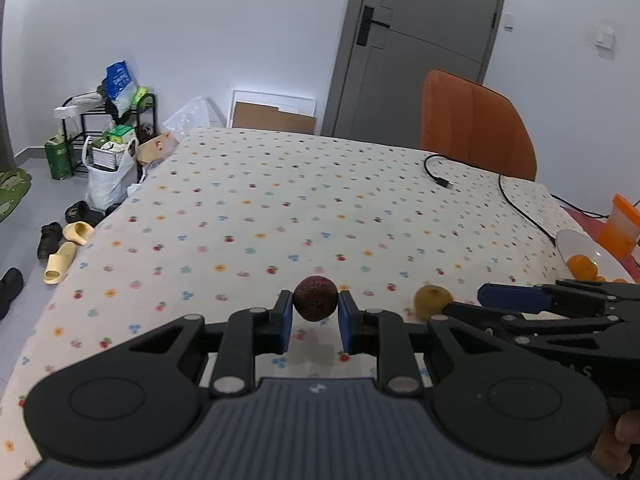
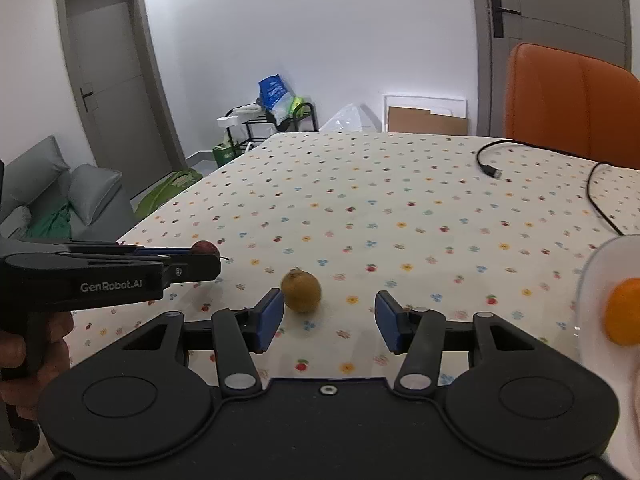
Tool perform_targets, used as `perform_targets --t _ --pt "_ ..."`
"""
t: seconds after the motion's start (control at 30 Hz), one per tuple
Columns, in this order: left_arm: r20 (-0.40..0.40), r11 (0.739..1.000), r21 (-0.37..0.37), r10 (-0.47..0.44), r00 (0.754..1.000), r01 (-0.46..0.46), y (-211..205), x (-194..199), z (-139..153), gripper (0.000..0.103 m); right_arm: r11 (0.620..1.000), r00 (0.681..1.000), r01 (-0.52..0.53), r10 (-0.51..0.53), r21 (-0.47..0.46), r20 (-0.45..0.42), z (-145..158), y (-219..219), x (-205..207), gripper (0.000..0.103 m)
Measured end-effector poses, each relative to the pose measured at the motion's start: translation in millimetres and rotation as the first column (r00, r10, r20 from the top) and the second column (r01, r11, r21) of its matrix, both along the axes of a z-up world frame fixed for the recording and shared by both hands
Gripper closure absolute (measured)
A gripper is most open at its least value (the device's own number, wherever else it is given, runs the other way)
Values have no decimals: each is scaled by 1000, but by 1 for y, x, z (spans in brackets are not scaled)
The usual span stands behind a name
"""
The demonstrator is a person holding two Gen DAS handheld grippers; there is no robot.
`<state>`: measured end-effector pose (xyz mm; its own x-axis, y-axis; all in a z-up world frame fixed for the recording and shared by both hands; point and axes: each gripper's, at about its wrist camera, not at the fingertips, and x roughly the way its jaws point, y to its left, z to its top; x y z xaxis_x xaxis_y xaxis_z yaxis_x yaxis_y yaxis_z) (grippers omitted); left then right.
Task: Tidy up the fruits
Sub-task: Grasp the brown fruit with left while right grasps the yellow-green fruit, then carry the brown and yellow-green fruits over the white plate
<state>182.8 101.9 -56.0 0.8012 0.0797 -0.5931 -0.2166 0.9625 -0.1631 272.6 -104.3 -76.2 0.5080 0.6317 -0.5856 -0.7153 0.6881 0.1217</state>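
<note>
Near the worktop's front edge, left gripper (image 1: pixel 316 306) pinches the dark red fruit (image 1: pixel 315 298) by its tips; right gripper (image 2: pixel 326 316) is spread, brown fruit (image 2: pixel 301 291) off-centre beside its left pad. Risk: round fruit could slip out or get nudged away.

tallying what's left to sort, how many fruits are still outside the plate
2: the dark red fruit sits between the left gripper fingers, and the yellow-brown fruit lies on the tablecloth by the open right gripper. More could be hidden out of view.
</note>
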Motion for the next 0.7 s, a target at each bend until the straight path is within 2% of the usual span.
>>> perform_targets --t 0.23,0.3,0.33,0.7 --pt "1 1000 6 16 1000 -16 7 -8 2 81 1000 1000 -22 22 -7 -1 -4 18 4 61" --pt "3 1000 6 20 1000 -20 7 -9 4 81 1000 1000 -29 29 -7 -8 -6 21 5 70" --pt "5 1000 8 22 1000 -22 7 -9 4 81 999 999 -37 37 -8 -16 -7 22 6 79" --pt "20 1000 23 -8 1000 7 -12 -12 14 81 1000 1000 -19 19 17 8 3 3 -4 79"
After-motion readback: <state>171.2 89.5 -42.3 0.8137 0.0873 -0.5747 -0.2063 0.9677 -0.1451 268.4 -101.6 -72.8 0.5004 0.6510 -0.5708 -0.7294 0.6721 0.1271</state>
